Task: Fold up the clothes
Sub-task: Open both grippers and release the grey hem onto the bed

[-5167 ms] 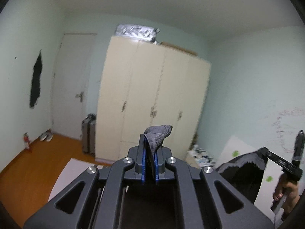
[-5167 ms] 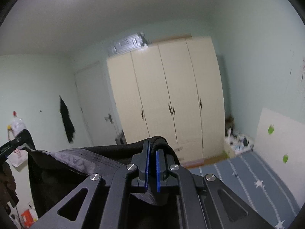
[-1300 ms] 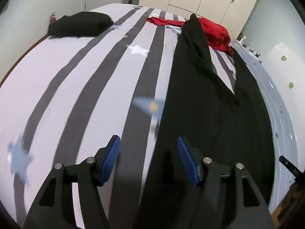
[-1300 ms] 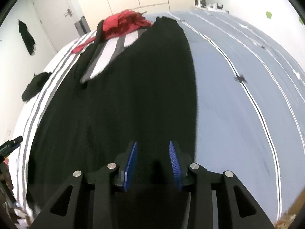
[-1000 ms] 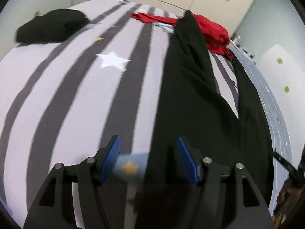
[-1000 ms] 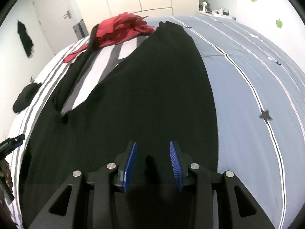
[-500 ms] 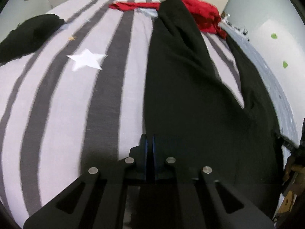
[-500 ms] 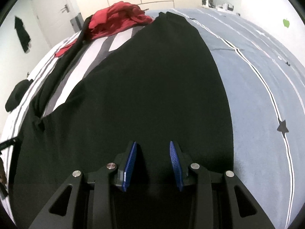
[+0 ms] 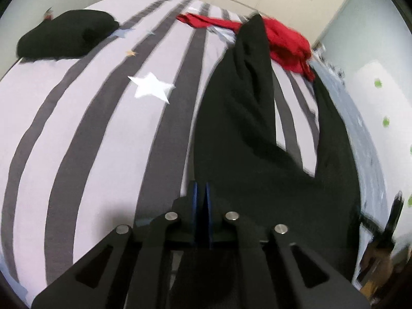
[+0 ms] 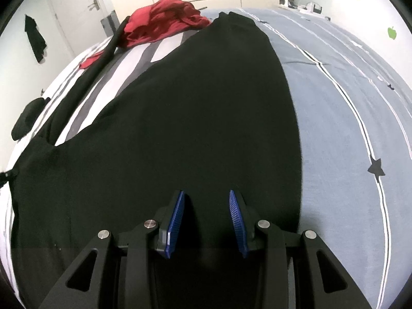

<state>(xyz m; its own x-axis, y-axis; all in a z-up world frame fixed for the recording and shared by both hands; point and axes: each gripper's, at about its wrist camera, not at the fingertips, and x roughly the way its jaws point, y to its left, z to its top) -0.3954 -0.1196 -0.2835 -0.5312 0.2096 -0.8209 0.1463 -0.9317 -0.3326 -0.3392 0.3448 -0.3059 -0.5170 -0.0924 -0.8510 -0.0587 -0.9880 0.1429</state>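
A: Left wrist view first. What sits around the jaws?

B: The left gripper (image 9: 200,193) has its jaws pressed together at the near left edge of the black trousers (image 9: 247,139); whether cloth is pinched between them I cannot tell. The trousers run ahead and to the right of the jaws, two legs parted by a wedge of striped bed (image 9: 85,134). Left of the jaws the bed lies bare out to its rim, save a white star (image 9: 152,88) ahead and a black bundle (image 9: 67,36) far ahead to the left. A red garment (image 9: 285,43) lies at the far end of the nearer leg.

A: And against a second ago?

B: Then these jaws stood spread wide over that same edge; half a second ago they were already closed.

A: Now the right wrist view.

B: The right gripper (image 10: 207,216) has its jaws spread, cloth lying under and between them. The trousers (image 10: 195,108) stretch straight ahead; their right edge runs just right of the jaws, and past it the grey-blue bedcover (image 10: 342,128) is open. The red garment (image 10: 164,20) is far ahead to the left.

A: Any change there?

B: The jaws are spread as before; the trousers fill more of the view
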